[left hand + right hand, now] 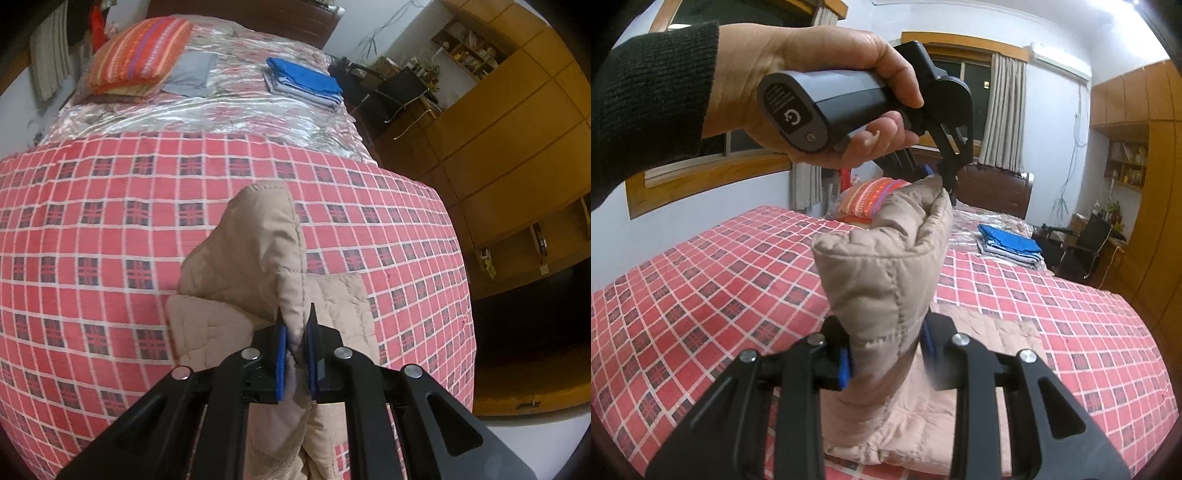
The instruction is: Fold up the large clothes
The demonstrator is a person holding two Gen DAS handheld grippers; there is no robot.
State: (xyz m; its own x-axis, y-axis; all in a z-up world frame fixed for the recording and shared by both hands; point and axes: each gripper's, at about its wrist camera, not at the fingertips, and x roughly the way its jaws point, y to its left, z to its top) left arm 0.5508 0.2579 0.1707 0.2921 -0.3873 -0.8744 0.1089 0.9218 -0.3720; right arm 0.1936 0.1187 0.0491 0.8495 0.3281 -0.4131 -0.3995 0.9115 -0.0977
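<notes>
A beige quilted jacket (251, 258) lies partly on the red checked bedspread (92, 229), with one thick fold lifted off the bed. My left gripper (296, 332) is shut on the edge of that fold. In the right wrist view the lifted jacket (886, 266) stands like a padded column between both grippers. My right gripper (886, 354) is shut on its lower end. The left gripper (942, 184) pinches the top end, held by a person's hand (827, 66) in a dark sleeve. The rest of the jacket lies flat on the bed below.
Farther up the bed lie a stack of folded clothes with a blue one on top (306, 79), a grey folded cloth (192, 72) and an orange striped pillow (142, 51). A black chair (399, 92) and wooden cabinets (517, 122) stand right of the bed. Windows with curtains (1001, 110) line the far wall.
</notes>
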